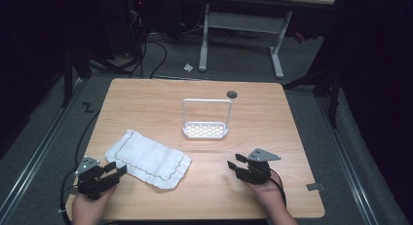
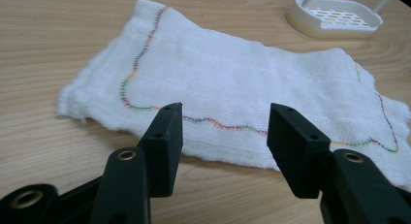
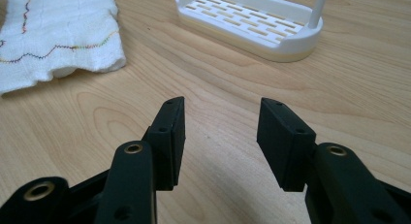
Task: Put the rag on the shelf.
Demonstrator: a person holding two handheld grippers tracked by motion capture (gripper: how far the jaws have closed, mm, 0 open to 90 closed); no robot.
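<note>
A white folded cloth (image 1: 148,158) with a coloured stitched border lies flat on the left half of the wooden table (image 1: 146,98). In the left gripper view the cloth (image 2: 242,83) sits just beyond my jaws. My left gripper (image 1: 116,167) rests at the cloth's near left corner, open and holding nothing. A white slotted rack (image 1: 205,129) with a tall hoop handle stands at the table's middle. My right gripper (image 1: 235,161) is open near the front right, short of the rack (image 3: 249,23); the cloth (image 3: 53,32) lies to its left.
A round cable hole (image 1: 232,94) sits in the table top behind the rack. A grey tag (image 1: 315,187) lies at the table's right edge. Beyond the table stand a white desk frame (image 1: 243,35) and cables on the floor.
</note>
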